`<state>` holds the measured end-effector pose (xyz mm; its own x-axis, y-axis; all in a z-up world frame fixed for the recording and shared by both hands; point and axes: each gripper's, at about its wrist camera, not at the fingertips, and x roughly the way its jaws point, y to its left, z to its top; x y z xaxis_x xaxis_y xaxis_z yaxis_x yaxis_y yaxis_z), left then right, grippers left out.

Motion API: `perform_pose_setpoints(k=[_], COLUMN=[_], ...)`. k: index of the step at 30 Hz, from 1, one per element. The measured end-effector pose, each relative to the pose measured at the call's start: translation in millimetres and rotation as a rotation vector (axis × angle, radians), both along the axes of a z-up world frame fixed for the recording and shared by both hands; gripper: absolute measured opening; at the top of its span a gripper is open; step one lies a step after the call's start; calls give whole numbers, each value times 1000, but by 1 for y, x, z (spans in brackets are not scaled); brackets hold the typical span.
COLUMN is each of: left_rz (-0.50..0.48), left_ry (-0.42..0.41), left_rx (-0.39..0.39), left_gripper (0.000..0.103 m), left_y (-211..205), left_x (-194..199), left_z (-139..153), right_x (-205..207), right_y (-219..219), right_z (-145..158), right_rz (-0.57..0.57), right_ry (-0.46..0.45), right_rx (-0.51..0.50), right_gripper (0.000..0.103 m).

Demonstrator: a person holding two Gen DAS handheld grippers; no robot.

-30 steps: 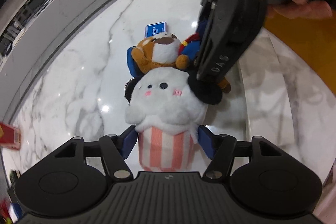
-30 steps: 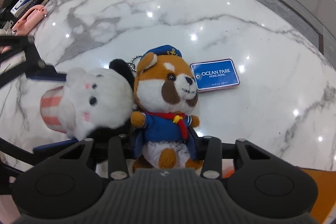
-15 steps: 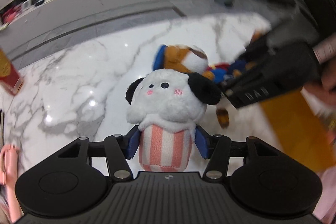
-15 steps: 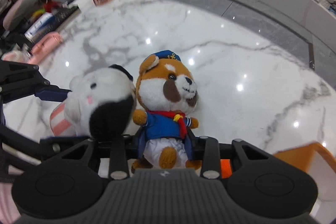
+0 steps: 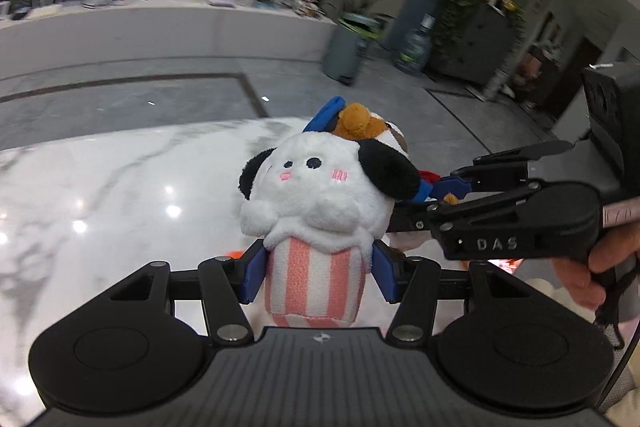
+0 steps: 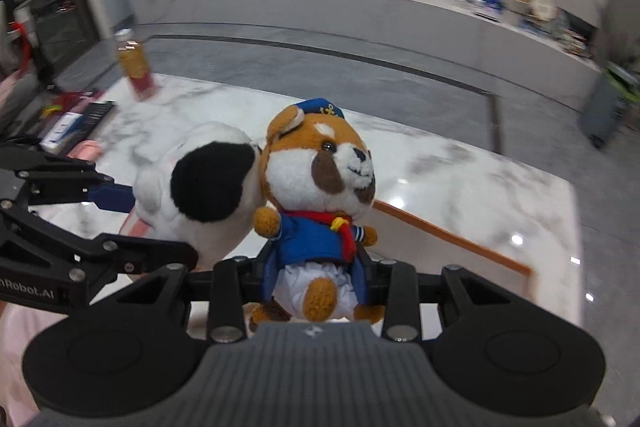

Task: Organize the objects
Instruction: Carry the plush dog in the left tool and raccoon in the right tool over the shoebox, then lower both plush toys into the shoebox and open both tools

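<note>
My left gripper (image 5: 316, 273) is shut on a white plush with black ears (image 5: 320, 187), its blue pads pressing the pink-striped base. It hangs above the marble table (image 5: 120, 187). My right gripper (image 6: 316, 277) is shut on the lower body of a brown sailor plush (image 6: 320, 179) with a blue cap and red scarf, also lifted off the table. The two toys touch side by side. In the left wrist view the sailor plush (image 5: 360, 119) peeks out behind the white one, and the right gripper (image 5: 452, 187) reaches in from the right, held by a hand (image 5: 608, 259).
An orange-rimmed tray (image 6: 460, 239) lies on the table below the sailor plush. A drink bottle (image 6: 134, 67), books and a pink object (image 6: 86, 149) sit at the table's far left. A long white counter (image 6: 360, 15) with clutter runs behind.
Both grippers have risen with their plush toys, lifting them off the table and tilting up so the room behind shows. The blue Ocean Park tag has left view.
</note>
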<state>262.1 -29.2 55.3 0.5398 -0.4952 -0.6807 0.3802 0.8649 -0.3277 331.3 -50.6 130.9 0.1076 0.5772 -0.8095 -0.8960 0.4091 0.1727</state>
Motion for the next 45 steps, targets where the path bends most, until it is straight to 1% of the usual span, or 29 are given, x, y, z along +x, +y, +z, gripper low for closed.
perform_pose_setpoints(k=[2,4,6,9,11,15,17,18,19,20,21,23,27,30,32,33,35,37,39,41,44,45], left_rz=[-29,-48,-60,-69,-67,-35,-12,-5,2,3,2,6,14,13,22,24,30,30,24,17,12,12], left_ry=[22,53,100,147,182,233,239,242,247,232,213,206,229,263,286,289,294,301,301,302,308,307], left_rx=[-12,-14,-6,35,46,67,85,80,79,90,103,117,131,157,157,159,160,177,185,190,211,216], left_gripper=[64,64,64,64,63,63,64,64,64,64,65,65,68,72,72,71,72,72,73,76,78,78], left_y=[-27,-50,-72,-99,-114,-122,-121,-120,-119,-121,-124,-127,-133,-139,-140,-141,-140,-143,-144,-143,-145,-146], left_x=[7,18,30,51,63,78,81,82,84,84,83,83,89,90,90,92,93,93,91,91,91,91], left_z=[-9,-24,-41,-63,-75,-104,-114,-118,-121,-123,-122,-122,-124,-131,-136,-139,-142,-144,-145,-145,-146,-146], right_x=[13,26,36,53,61,72,72,72,73,74,75,77,78,69,64,63,60,55,52,51,49,48], right_y=[-23,-39,-46,-53,-52,-48,-44,-43,-41,-39,-36,-33,-28,-25,-22,-21,-19,-18,-17,-19,-20,-20], right_z=[-7,-21,-37,-64,-81,-106,-118,-122,-126,-129,-132,-138,-148,-152,-155,-157,-161,-163,-165,-164,-162,-162], right_rz=[-49,-93,-117,-156,-161,-129,-105,-99,-98,-101,-101,-99,-94,-49,-17,-10,27,55,81,98,111,117], right_ry=[-9,-2,12,40,38,19,1,5,22,28,20,-10,-18,-84,-119,-138,-184,-203,-225,-226,-225,-232], right_rx=[-33,-72,-107,-153,-186,-239,-268,-271,-263,-261,-260,-259,-277,-294,-308,-319,-333,-347,-363,-358,-349,-348], right_gripper=[39,39,38,38,38,38,38,38,38,38,38,38,39,40,40,40,41,42,45,48,60,60])
